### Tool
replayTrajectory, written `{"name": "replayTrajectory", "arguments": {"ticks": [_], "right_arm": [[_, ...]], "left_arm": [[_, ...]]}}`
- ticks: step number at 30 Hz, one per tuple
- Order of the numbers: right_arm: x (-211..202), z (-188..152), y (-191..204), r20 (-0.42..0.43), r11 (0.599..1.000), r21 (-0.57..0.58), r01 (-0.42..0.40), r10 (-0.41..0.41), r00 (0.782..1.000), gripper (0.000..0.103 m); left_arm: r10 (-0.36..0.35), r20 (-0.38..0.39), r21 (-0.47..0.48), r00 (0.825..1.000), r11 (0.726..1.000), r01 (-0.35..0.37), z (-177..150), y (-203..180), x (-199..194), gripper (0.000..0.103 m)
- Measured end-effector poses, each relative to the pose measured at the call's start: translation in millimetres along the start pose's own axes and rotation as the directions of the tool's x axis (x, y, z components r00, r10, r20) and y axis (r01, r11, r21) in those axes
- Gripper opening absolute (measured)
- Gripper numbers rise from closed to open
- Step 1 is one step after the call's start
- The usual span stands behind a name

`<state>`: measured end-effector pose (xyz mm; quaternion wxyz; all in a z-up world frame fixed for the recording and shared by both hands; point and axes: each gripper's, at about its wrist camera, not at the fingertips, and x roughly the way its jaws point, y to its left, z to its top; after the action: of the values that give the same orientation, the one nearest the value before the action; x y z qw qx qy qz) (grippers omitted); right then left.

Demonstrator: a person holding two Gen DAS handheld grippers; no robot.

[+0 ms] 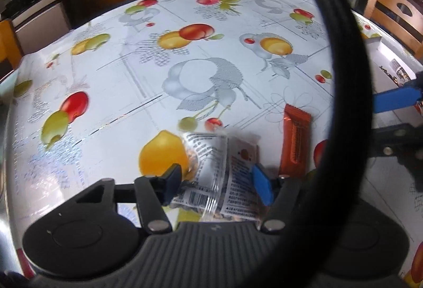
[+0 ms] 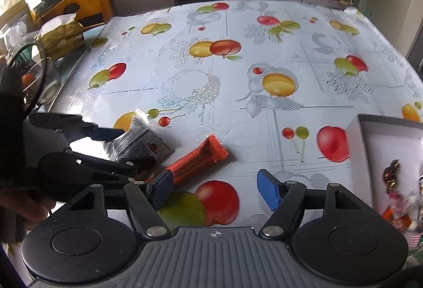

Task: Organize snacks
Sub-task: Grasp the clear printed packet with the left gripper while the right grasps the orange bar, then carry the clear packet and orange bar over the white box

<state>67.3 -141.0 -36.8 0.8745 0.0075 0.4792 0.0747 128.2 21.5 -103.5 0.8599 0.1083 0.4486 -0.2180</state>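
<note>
Now, left tongs clamping clear snack packet, right tongs agape, orange bar beside them.

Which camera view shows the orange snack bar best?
The right wrist view. There the orange snack bar lies in full sight on the table, only its near end behind the right gripper. In the left wrist view it sits near a thick black cable.
</note>
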Motion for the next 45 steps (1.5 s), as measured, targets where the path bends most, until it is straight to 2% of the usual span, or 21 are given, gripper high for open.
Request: {"name": "replayTrajectory", "arguments": {"ticks": [5,13,18,23,25,30,31,33,38,45], "right_arm": [[14.4,3.0,7.2,-0.027,0.999,0.041,-0.019,0.020,0.999,0.070],[39.5,3.2,17.1,-0.066,0.995,0.093,-0.024,0.030,0.997,0.071],[52.9,3.6,31.2,-0.053,0.999,0.036,0.004,-0.003,0.999,0.071],[65.9,0.1,44.5,-0.047,0.998,-0.043,0.043,-0.045,0.998,0.071],[66.8,-0.9,49.9,-0.039,0.997,-0.077,0.031,-0.034,0.999,0.068],[65.7,-3.4,62.5,-0.015,0.979,-0.206,-0.001,-0.002,1.000,0.037],[65.6,-3.3,63.6,-0.015,0.975,-0.222,-0.008,0.005,1.000,0.035],[65.2,-2.8,65.4,-0.022,0.969,-0.247,-0.025,0.020,1.000,0.025],[62.5,-6.4,69.3,-0.035,0.944,-0.326,-0.054,0.045,0.998,0.023],[51.9,-6.6,58.9,-0.036,0.951,-0.304,-0.062,0.053,0.998,0.023]], "left_arm": [[0.046,0.018,-0.053,0.999,0.998,-0.045,-14.8,8.4,-11.8,0.046],[0.062,0.015,-0.119,0.998,0.991,-0.059,-33.6,16.7,-28.1,0.041],[0.066,0.012,-0.154,0.998,0.986,-0.063,-42.7,19.0,-35.3,0.039],[0.069,0.009,-0.150,0.998,0.986,-0.067,-47.9,14.4,-40.2,0.038],[0.073,0.008,-0.152,0.997,0.986,-0.071,-49.1,12.7,-41.2,0.038],[0.071,0.004,-0.157,0.997,0.985,-0.069,-49.7,7.9,-42.0,0.039],[0.071,0.002,-0.160,0.997,0.985,-0.070,-49.2,7.4,-41.6,0.039],[0.072,-0.001,-0.160,0.997,0.984,-0.071,-48.5,6.0,-41.3,0.039],[0.075,0.000,-0.178,0.997,0.981,-0.074,-50.2,3.0,-42.4,0.039],[0.083,0.010,-0.211,0.997,0.974,-0.079,-55.2,-0.1,-46.1,0.036]]}}
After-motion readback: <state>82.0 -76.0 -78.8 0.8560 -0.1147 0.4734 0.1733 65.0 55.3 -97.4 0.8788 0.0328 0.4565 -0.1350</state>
